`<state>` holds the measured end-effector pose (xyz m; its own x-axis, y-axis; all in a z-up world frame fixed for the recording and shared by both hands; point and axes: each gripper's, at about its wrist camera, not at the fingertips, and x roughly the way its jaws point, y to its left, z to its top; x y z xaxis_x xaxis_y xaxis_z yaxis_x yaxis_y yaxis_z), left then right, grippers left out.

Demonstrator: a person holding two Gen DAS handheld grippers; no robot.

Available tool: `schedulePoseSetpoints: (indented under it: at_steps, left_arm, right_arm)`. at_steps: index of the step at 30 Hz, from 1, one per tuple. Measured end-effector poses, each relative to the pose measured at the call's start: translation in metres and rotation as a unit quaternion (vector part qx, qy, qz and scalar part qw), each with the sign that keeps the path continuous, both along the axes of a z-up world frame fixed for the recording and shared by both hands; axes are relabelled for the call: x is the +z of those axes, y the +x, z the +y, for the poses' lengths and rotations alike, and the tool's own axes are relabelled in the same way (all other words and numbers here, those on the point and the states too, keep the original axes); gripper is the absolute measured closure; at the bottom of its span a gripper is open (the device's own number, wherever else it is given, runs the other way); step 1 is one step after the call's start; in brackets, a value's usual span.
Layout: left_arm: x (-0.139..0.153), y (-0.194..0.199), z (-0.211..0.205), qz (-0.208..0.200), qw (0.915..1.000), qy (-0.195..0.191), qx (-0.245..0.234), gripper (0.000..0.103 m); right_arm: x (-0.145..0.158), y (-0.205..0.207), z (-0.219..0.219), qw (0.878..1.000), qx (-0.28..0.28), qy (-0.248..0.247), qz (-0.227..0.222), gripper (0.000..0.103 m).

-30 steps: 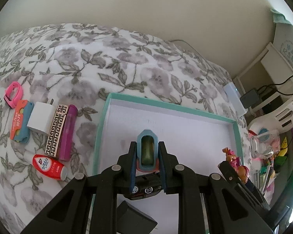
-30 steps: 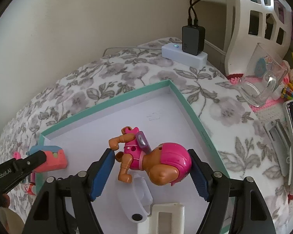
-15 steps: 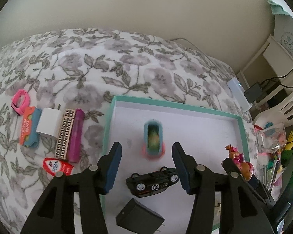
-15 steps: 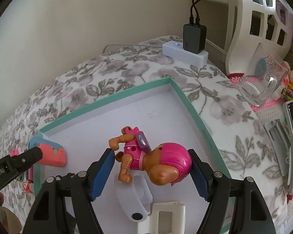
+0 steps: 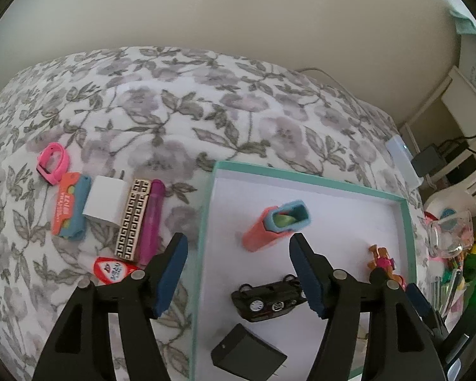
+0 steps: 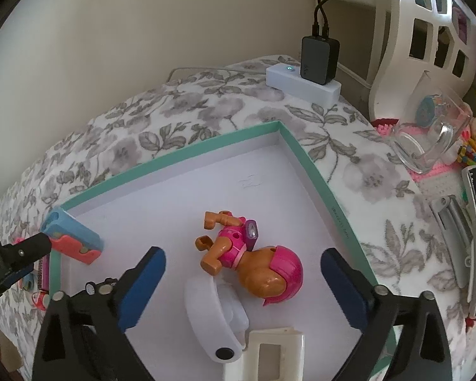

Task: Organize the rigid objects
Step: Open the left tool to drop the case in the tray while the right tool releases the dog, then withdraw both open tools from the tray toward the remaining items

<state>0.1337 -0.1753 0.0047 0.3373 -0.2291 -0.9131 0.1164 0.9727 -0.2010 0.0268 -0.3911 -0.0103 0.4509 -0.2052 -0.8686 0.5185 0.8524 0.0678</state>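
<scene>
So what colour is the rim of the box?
Teal green; the box rim shows best in the right wrist view.

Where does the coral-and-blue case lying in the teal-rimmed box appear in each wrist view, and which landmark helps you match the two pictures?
Left wrist view: the coral-and-blue case lies near the picture's middle, just beyond the opening left gripper, open end facing the camera.
Right wrist view: the same case lies at the far left, by the box's corner.
Shared landmark: the teal-rimmed box.
</scene>
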Motion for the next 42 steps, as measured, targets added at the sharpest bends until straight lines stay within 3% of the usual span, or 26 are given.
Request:
schedulePoseSetpoints:
  at_steps: [2,5,24,34,42]
  left_arm:
    - [-0.001,0.001,0.003,0.003,1.0,-0.003,0.005,0.034]
    - [-0.003,0.003,0.009,0.007,0.9999,0.0,0.014,0.022]
    - [-0.013,0.011,0.036,0.031,0.9976,-0.007,0.061,0.021]
    - [-0.014,0.01,0.033,0.034,0.9978,-0.005,0.057,0.021]
    - [-0.004,0.011,0.046,0.025,0.997,0.038,0.062,0.021]
  right_arm:
    - [0.0,0.0,0.001,1.0,0.003,-0.001,0.001,0.002]
    - [-0.001,0.001,0.002,1.0,0.006,-0.004,0.002,0.0]
    - [0.0,0.001,0.002,1.0,0.012,-0.016,0.0,0.0]
    - [0.01,0.0,0.004,0.999,0.012,-0.03,-0.01,0.0]
    - [0.033,0.006,0.03,0.997,0.045,-0.044,-0.033,0.0]
